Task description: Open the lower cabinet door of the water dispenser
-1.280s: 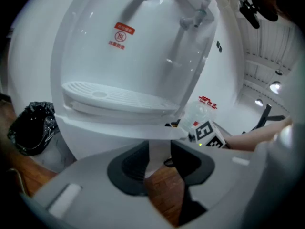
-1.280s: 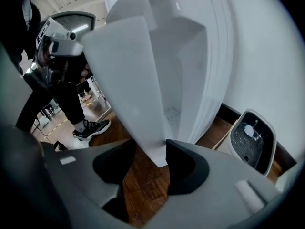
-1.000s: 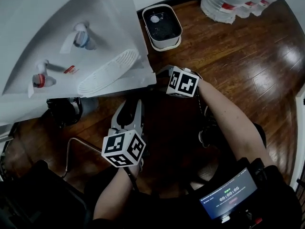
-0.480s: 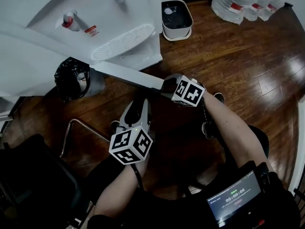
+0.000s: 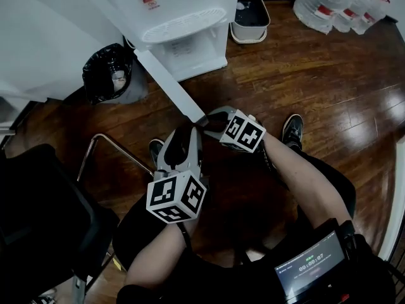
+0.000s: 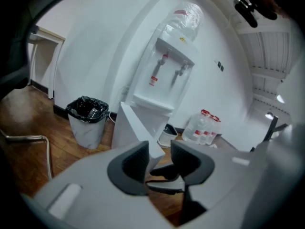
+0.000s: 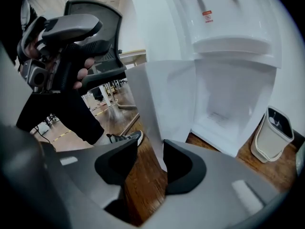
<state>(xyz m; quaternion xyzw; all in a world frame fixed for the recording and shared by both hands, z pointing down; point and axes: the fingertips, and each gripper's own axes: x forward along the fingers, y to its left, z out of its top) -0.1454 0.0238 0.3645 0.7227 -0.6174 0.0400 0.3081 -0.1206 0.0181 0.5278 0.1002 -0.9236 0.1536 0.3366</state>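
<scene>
The white water dispenser (image 5: 183, 37) stands at the top of the head view. Its lower cabinet door (image 5: 168, 84) is swung wide open and runs diagonally toward me. My right gripper (image 5: 204, 120) is at the door's free edge. In the right gripper view that edge (image 7: 162, 113) passes between the fingers, close to the right pad (image 7: 178, 168), with floor showing beside the left one; the gripper (image 7: 150, 163) is open. The bare white cabinet inside (image 7: 233, 109) shows. My left gripper (image 5: 183, 135) hovers just below and to the left, open (image 6: 159, 159) and holding nothing.
A black-lined bin (image 5: 111, 75) stands left of the dispenser, a white container (image 5: 250, 18) to its right, and water bottles (image 5: 342, 5) at the far right. A black office chair (image 5: 38, 214) with a metal frame (image 5: 114, 147) is at the lower left. My shoes rest on the wood floor.
The cabinet door has swung from nearly shut to wide open. Both grippers have drawn back from the dispenser, the right one staying at the door's edge.
</scene>
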